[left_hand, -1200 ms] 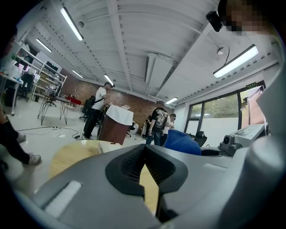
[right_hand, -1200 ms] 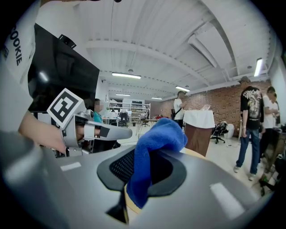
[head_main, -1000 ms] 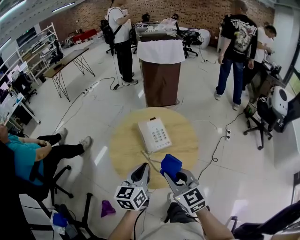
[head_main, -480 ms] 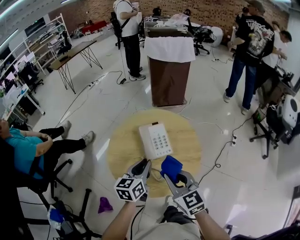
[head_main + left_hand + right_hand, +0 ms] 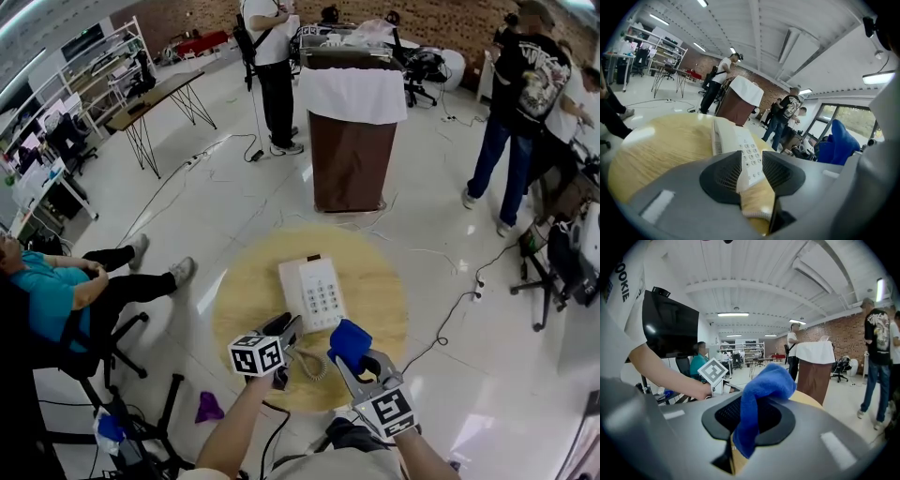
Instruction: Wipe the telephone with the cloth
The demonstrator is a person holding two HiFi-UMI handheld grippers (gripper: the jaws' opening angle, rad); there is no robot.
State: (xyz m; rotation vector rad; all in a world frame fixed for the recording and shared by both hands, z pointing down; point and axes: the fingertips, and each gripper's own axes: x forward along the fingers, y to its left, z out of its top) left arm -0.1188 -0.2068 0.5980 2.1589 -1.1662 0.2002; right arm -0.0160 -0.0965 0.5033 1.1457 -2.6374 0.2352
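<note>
A white push-button telephone lies on the round wooden table, its coiled cord trailing toward me. My left gripper hovers at the phone's near left corner. Its jaws are opening. In the left gripper view the telephone shows through the gap of that gripper, and neither pad presses on it. My right gripper is just right of the left one, shut on a blue cloth. In the right gripper view the cloth droops out of the gripper.
A brown lectern draped in white stands beyond the table. People stand at the back and right, and one sits at the left. Cables cross the floor, office chairs are at the right, and a purple scrap lies by the table's near left.
My left gripper has moved forward and right to the phone's near corner, and its jaws have parted. The right gripper still holds the cloth in much the same place.
</note>
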